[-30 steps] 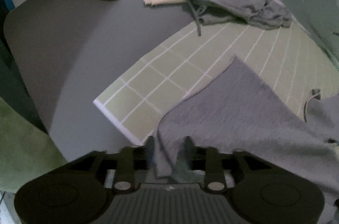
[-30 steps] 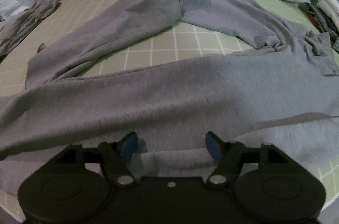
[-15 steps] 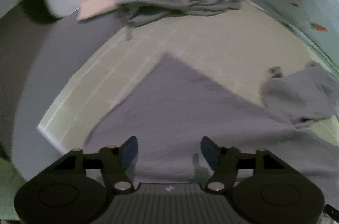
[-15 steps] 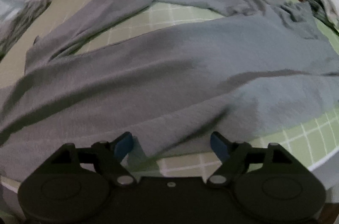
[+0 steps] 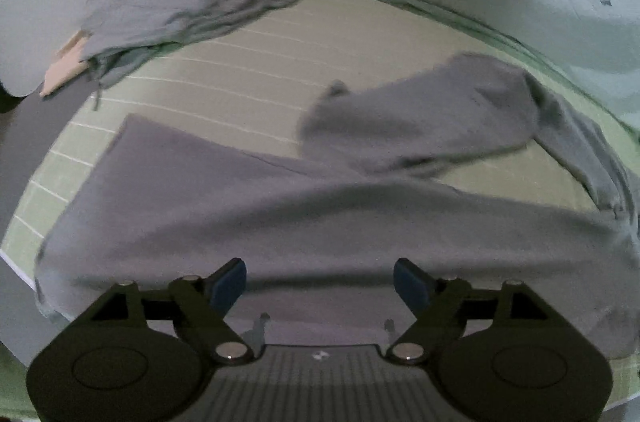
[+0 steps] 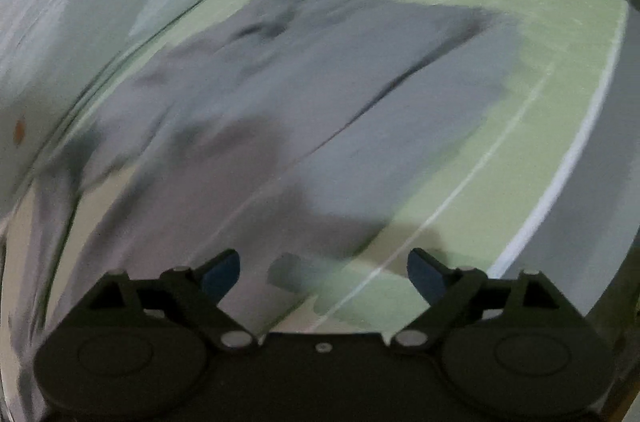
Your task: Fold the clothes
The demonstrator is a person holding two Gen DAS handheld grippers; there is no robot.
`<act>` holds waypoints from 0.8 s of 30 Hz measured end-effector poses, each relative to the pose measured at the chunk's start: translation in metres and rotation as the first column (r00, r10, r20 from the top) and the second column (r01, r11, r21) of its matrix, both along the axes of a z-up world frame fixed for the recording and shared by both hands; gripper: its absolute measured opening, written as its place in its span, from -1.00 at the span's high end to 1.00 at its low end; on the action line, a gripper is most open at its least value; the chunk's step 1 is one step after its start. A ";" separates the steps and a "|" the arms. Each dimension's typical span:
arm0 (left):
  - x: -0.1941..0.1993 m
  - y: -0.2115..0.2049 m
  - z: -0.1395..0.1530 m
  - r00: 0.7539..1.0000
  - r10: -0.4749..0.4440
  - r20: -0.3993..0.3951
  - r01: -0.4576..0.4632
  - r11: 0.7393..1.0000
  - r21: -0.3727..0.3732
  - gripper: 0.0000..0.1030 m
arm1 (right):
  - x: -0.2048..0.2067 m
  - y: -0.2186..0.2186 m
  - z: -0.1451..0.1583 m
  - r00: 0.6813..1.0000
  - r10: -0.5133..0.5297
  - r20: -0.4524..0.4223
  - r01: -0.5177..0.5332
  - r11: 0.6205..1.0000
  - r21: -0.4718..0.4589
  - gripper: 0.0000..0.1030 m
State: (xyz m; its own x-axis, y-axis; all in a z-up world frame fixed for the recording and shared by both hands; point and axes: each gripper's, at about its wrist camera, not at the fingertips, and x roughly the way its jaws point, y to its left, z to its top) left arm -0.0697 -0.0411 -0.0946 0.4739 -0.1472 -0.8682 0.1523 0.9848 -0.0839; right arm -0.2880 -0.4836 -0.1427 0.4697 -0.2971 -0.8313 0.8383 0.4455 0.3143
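You have two grey garments on the green checked mattress [image 5: 224, 90]. The grey trousers [image 5: 280, 206] lie spread across it, one leg folded back on itself. The second, a crumpled grey garment [image 5: 180, 6], sits well beyond the trousers, near the mattress's far corner, partly over one beige item [image 5: 64, 66]. Your left gripper [image 5: 320, 280] hovers over the trousers' near edge, jaws apart and empty. Your right gripper [image 6: 324, 274] is over the mattress beside the trousers, jaws apart too; that view is blurred.
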 end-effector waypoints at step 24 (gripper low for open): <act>-0.097 -0.144 -0.056 0.985 -0.076 -0.155 0.089 0.993 0.081 -0.68 | -0.023 -0.198 0.014 0.990 0.116 -0.076 -0.134 0.946 -0.294 0.66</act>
